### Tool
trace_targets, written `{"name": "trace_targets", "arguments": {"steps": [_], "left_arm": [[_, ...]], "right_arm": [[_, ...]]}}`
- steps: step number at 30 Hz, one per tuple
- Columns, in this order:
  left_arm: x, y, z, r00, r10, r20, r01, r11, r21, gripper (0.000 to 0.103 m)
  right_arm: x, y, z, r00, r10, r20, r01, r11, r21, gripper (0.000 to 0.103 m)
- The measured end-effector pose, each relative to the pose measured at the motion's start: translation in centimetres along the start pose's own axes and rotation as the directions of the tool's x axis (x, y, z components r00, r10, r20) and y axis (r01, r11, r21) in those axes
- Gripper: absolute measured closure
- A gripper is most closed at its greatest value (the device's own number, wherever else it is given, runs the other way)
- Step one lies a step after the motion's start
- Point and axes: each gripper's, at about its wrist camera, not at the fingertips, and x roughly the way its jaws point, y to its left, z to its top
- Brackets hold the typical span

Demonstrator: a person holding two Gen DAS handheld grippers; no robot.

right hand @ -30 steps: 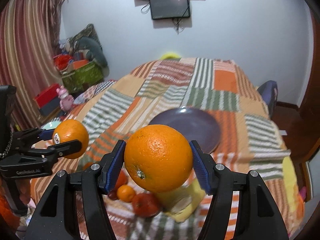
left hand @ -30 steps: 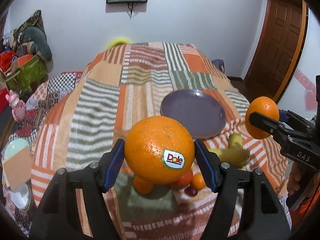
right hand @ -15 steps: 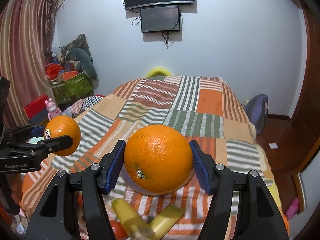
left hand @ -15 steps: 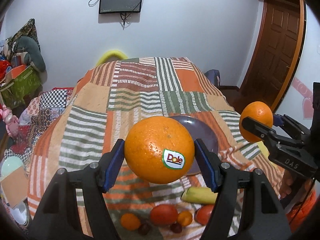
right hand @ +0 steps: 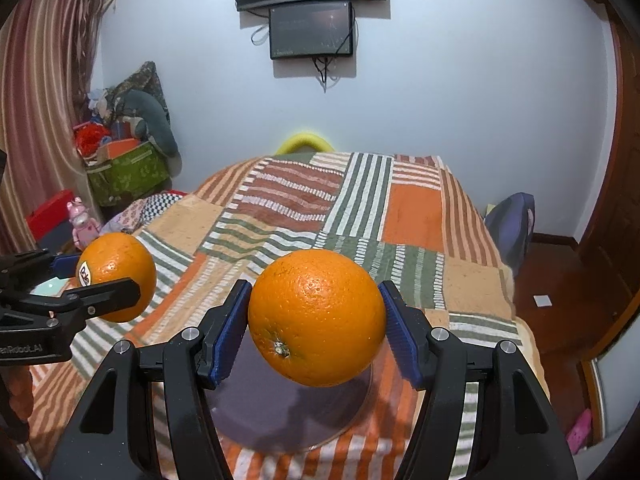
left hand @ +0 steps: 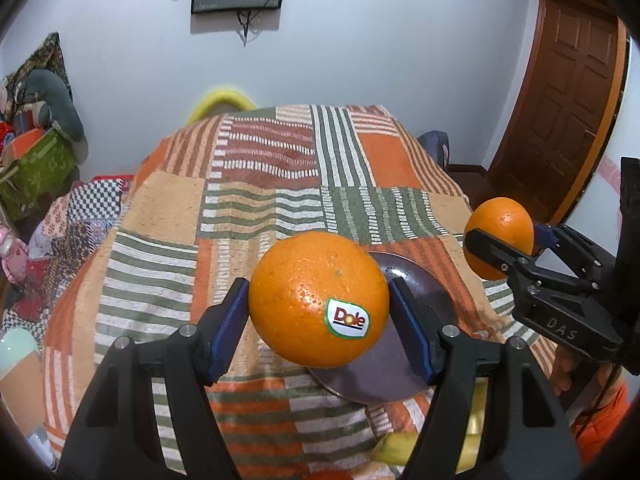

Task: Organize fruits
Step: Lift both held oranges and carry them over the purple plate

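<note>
My left gripper (left hand: 319, 308) is shut on an orange with a Dole sticker (left hand: 312, 292) and holds it above the near left part of a dark purple plate (left hand: 416, 292). It also shows in the right wrist view (right hand: 116, 276). My right gripper (right hand: 316, 320) is shut on a plain orange (right hand: 316, 316) above the same plate (right hand: 280, 408); this orange shows at the right of the left wrist view (left hand: 500, 236). A banana (left hand: 400, 448) lies on the cloth at the bottom edge, partly hidden by my fingers.
The plate lies on a table under a striped patchwork cloth (left hand: 280, 184). A yellow chair back (left hand: 220, 100) stands at the far end, a blue chair (right hand: 512, 220) to the right. Boxes and toys (right hand: 120, 160) are piled at the left wall. A wooden door (left hand: 568, 100) is at right.
Both grippers have moved forward over the table with their oranges. The plate has come close beneath them, and the small fruits and most of the banana have dropped out of view below.
</note>
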Motion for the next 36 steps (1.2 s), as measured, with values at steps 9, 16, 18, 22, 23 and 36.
{"name": "trace_targets", "arguments": {"steps": [9,16,18,22,23,36], "left_arm": [[6.2,0.4,0.6,0.994,0.013,-0.109,-0.012,1.000,0.011,0.034],[11.0,-0.2,-0.3,0.977,0.014,-0.211,-0.003,0.999,0.049,0.034],[12.2,-0.2,-0.6,0.973,0.013,-0.232,-0.002,0.999,0.049,0.034],[14.2,0.2,-0.8,0.960,-0.008,-0.280,0.016,0.999,0.028,0.034],[14.7,0.2,-0.9,0.955,-0.013,-0.295,0.022,0.999,0.026,0.034],[15.6,-0.4,-1.3,0.944,-0.012,-0.328,0.033,0.998,0.058,0.030]], "right_arm": [[4.5,-0.7,-0.7,0.995,0.018,-0.094,-0.018,1.000,-0.002,0.042],[8.0,-1.7,-1.9,0.980,0.051,-0.193,-0.047,0.999,0.022,0.042],[8.6,-2.0,-2.3,0.974,0.060,-0.220,-0.054,0.998,0.030,0.042],[9.8,-2.4,-2.8,0.965,0.073,-0.251,-0.067,0.997,0.032,0.042],[9.9,-2.4,-2.9,0.964,0.080,-0.255,-0.074,0.997,0.033,0.042],[11.5,-2.2,-3.3,0.945,0.096,-0.311,-0.100,0.995,0.004,0.041]]}}
